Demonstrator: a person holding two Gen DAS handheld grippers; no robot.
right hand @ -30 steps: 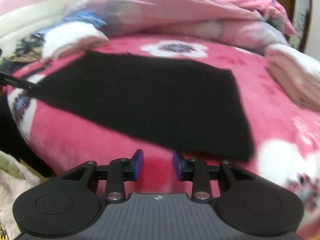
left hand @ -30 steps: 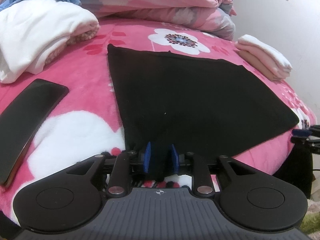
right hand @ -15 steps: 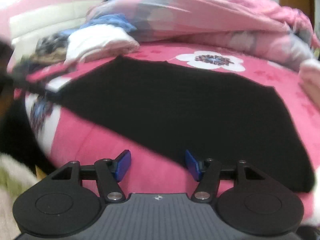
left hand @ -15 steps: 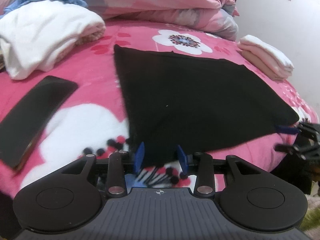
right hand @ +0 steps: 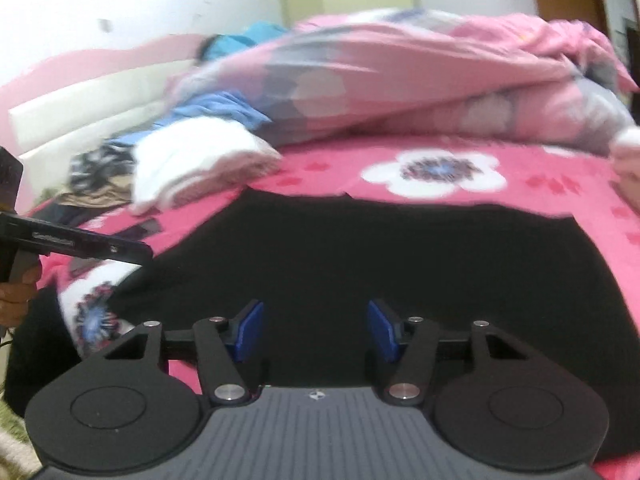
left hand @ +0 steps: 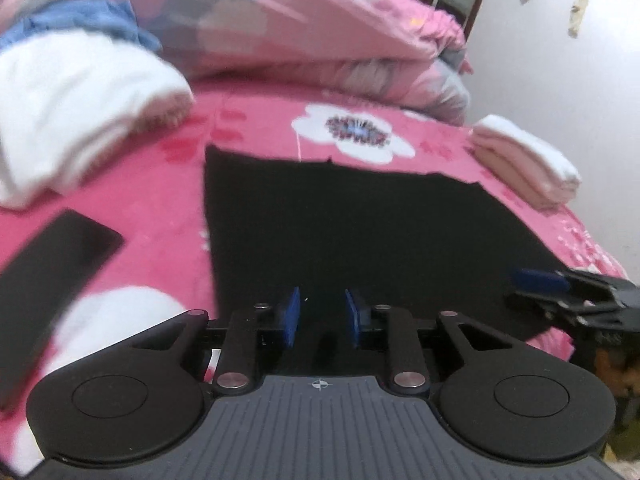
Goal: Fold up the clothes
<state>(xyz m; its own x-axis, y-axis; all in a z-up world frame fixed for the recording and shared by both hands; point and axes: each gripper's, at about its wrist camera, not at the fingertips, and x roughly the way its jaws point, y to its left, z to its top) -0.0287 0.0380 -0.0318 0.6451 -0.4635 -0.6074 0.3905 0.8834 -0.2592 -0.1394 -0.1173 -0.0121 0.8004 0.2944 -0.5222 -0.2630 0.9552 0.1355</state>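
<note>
One black cloth [left hand: 360,232], frame centre; one dark phone [left hand: 56,264], left edge; one folded pale stack [left hand: 524,160], right; one white bundle [left hand: 76,116], upper left; two grippers [left hand: 320,316] [right hand: 316,332].

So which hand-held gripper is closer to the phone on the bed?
Left. The left hand-held gripper is just right of the phone; the right hand-held gripper is across the black cloth.

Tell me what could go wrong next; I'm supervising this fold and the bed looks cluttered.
The phone lies just left of the black cloth; a sweeping fold might catch it or cover it. The folded white stack sits by the cloth's far right corner and could get knocked over if that corner is pulled across.
</note>
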